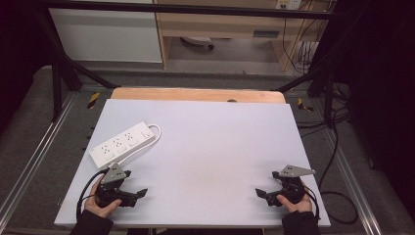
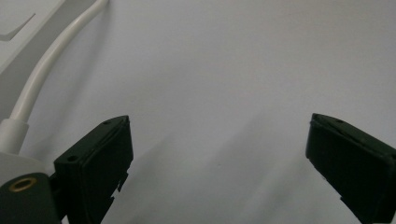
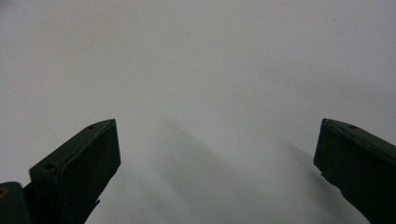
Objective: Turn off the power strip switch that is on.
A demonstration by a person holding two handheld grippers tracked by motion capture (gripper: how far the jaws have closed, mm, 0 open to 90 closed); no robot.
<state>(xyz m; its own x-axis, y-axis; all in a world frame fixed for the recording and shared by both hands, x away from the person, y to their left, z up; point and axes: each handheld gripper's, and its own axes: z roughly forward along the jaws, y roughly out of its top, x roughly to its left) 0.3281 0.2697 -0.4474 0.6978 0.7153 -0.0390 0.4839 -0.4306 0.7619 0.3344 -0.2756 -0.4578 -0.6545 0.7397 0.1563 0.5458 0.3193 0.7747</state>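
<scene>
lying flat, oblong white power strip (image 1: 122, 143).

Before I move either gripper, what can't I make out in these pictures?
- Power strip: its socket holes are too small to read in the high view; the left gripper view's edge cuts the body off.
- Cord: its far end leaves the left gripper view's top edge.
- Left gripper, right gripper: the hands partly hide their bodies.

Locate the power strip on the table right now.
In the high view the white power strip lies flat on the table's left half, angled, just beyond the left hand-held gripper; its cord shows at the left gripper view's upper left.
</scene>
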